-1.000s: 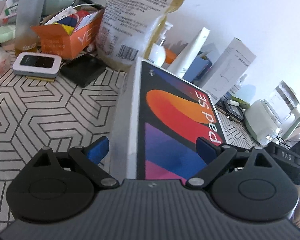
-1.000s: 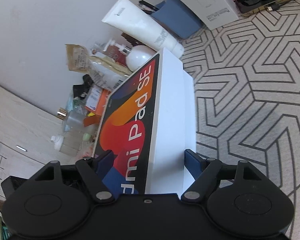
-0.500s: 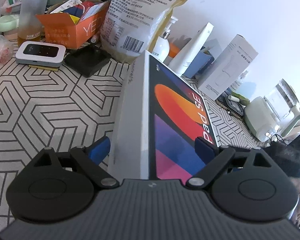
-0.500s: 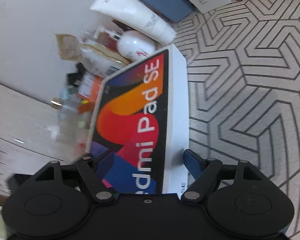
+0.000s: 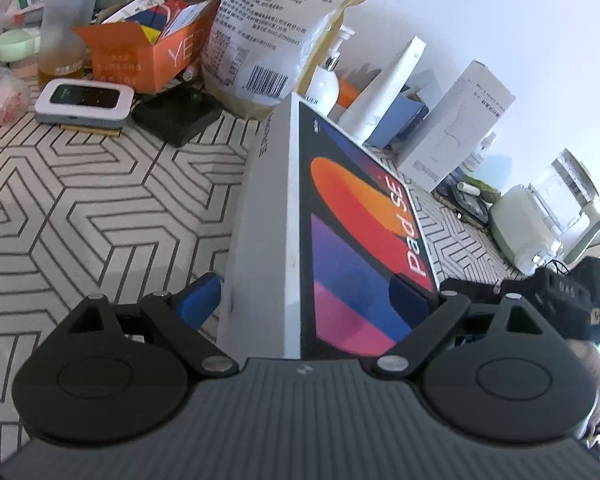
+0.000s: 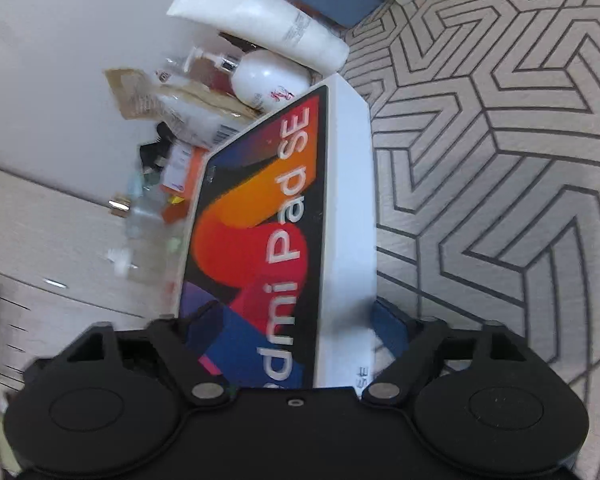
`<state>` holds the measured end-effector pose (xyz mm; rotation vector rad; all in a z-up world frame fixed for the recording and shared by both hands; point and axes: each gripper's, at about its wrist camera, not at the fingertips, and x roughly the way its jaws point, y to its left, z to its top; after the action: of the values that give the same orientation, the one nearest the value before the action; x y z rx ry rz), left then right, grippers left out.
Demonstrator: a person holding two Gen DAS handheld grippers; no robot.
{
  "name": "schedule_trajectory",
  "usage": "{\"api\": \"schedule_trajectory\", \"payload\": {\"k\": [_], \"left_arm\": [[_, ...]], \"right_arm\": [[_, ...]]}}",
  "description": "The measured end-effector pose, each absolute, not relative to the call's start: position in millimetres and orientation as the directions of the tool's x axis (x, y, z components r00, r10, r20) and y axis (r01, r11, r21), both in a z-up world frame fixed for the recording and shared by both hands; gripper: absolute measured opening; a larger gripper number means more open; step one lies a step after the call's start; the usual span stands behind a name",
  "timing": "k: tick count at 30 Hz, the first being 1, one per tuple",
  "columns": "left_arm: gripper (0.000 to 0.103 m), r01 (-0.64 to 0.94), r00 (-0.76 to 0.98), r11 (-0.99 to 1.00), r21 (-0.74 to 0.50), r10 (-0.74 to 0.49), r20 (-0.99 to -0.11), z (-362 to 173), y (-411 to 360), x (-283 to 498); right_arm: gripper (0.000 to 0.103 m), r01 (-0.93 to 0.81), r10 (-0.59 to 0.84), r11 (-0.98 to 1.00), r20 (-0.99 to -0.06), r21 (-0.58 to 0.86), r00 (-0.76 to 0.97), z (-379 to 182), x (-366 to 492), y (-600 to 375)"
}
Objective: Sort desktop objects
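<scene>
A flat white tablet box [image 5: 332,220] with a colourful "Pad SE" front is held tilted above the patterned tablecloth [image 5: 80,208]. My left gripper [image 5: 306,294] is shut on one end of it, blue pads on both faces. My right gripper [image 6: 296,324] is shut on the other end of the same box [image 6: 284,208], its blue pads pressing both faces. The box's underside is hidden.
At the back stand an orange carton [image 5: 152,56], a large bag [image 5: 276,32], a white pump bottle [image 5: 326,80], a white tube [image 5: 384,92], a white carton [image 5: 456,124]. A white device [image 5: 84,102], a black case [image 5: 176,114] and a kettle [image 5: 540,220] sit nearby.
Both grippers have moved the box toward the back clutter and tilted it more on edge; the right wrist view has swung, showing more of the box front.
</scene>
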<state>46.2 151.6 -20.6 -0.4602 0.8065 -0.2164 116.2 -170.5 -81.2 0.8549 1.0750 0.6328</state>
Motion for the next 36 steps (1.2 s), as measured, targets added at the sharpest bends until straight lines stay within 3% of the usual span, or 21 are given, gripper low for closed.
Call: {"api": "schedule_trajectory", "payload": {"k": [4,9,13,14,17,25,28,29,30,36], "left_arm": [[0.091,0.013,0.652,0.870,-0.493,-0.381,-0.656,-28,153,45],[0.092,0.026,0.649,0.875,-0.484,-0.383,-0.657,-29,147,46],[0.091,0.024,0.658,0.872,-0.488,-0.381,-0.649,-28,149,44],[0.091,0.025,0.663,0.870,-0.492,-0.382,-0.644,-28,151,42],[0.091,0.029,0.680,0.869,-0.494,-0.379,-0.627,-21,154,37],[0.087,0.072,0.666,0.877,-0.475,-0.397,-0.631,-8,157,45],[0.082,0.069,0.633,0.873,-0.483,-0.412,-0.655,-17,158,55],[0.081,0.066,0.625,0.875,-0.479,-0.411,-0.664,-20,157,58],[0.081,0.065,0.623,0.875,-0.480,-0.412,-0.665,-23,158,59],[0.080,0.067,0.633,0.875,-0.479,-0.409,-0.658,-25,155,58]], "right_arm": [[0.088,0.022,0.828,0.445,-0.421,0.895,0.371,-88,117,-183],[0.087,0.019,0.869,0.292,-0.274,0.956,0.412,-85,114,-203],[0.084,-0.015,0.929,0.138,-0.125,0.990,0.347,-84,115,-198],[0.084,-0.023,0.933,0.147,-0.131,0.989,0.335,-82,114,-193],[0.081,-0.061,0.869,0.356,-0.307,0.932,0.388,-66,109,-182],[0.082,-0.052,0.744,0.570,-0.489,0.820,0.455,-58,106,-176],[0.081,-0.010,0.765,0.542,-0.488,0.840,0.419,-80,118,-176],[0.071,-0.006,0.783,0.520,-0.475,0.854,0.401,-88,122,-176],[0.069,-0.006,0.794,0.505,-0.463,0.863,0.393,-93,124,-175],[0.067,-0.010,0.798,0.481,-0.432,0.877,0.420,-91,120,-182]]}}
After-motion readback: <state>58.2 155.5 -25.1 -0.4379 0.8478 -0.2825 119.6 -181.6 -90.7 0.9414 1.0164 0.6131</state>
